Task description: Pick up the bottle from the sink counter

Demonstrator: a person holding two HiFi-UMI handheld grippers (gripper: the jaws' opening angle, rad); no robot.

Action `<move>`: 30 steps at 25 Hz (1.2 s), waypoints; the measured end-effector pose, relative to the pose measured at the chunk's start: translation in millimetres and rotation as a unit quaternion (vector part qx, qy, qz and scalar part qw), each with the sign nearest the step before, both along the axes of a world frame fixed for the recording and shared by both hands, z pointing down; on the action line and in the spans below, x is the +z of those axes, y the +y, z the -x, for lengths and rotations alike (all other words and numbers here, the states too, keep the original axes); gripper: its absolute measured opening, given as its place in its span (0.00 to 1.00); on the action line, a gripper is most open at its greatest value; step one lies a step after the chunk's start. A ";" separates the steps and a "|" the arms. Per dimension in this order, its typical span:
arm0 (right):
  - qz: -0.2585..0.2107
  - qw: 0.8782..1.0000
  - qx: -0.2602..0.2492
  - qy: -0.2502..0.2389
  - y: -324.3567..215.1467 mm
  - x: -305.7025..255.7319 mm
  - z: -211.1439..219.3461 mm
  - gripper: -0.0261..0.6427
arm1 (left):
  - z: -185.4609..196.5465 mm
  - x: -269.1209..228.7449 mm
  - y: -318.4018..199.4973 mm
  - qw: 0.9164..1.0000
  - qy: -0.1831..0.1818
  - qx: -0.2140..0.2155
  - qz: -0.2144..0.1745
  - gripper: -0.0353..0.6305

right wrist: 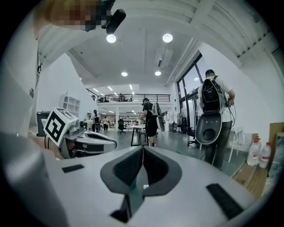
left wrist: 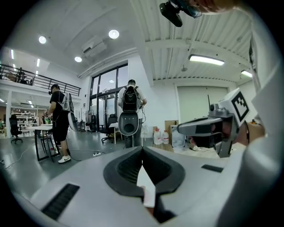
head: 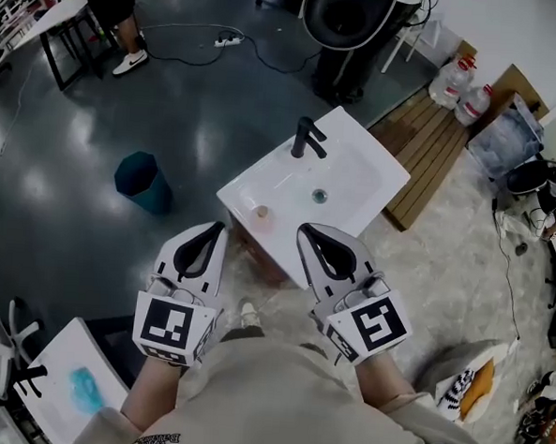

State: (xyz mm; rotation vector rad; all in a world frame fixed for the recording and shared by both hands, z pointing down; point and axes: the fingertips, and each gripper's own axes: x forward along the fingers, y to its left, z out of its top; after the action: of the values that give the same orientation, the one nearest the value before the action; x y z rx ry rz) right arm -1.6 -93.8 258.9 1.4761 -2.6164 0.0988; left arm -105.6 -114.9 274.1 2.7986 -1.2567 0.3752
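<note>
The teal bin stood on the floor at about 9 o'clock from the white counter, well apart from it. The left gripper hovered low in the head view, its jaws clenched together with nothing between them. The bottle, a small pinkish thing seen from above and too small to read well, stood on the counter's 7 o'clock corner, near the edge. The left gripper's tip lay at the bottle's 8 o'clock and the right gripper at its 4 o'clock. Both looked short of the bottle, though how high above the counter they hung could not be told. The right gripper was likewise clenched and empty. Further on, the drain sat in the basin and the black tap rose at 12 o'clock; water jugs stood far off at 2 o'clock. The task looked barely begun. The likeliest trouble was an approach with the jaws shut, since a closed tip would push the bottle instead of straddling it. So close to the edge, a push could send it to the floor. Both gripper views showed the room, not the bottle, so the aim would rest on the head view alone. If the bottle is light, one pad touching first could tip it.
</note>
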 end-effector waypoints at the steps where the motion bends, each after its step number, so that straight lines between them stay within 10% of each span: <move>1: 0.003 1.000 0.001 0.003 -5.4 2.2 3.8 0.03 | 2.7 1.0 -4.9 1.000 0.003 0.003 0.000 0.06; 30: 0.064 0.996 -0.056 0.024 -108.6 51.9 -22.2 0.03 | -17.7 42.7 -93.1 0.997 -0.020 -0.049 0.050 0.07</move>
State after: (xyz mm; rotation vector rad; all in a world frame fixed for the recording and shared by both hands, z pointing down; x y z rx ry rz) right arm 20.6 -202.4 310.8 1.2739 -2.5947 0.2126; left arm -87.9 -208.0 316.8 2.6479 -1.3367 0.4759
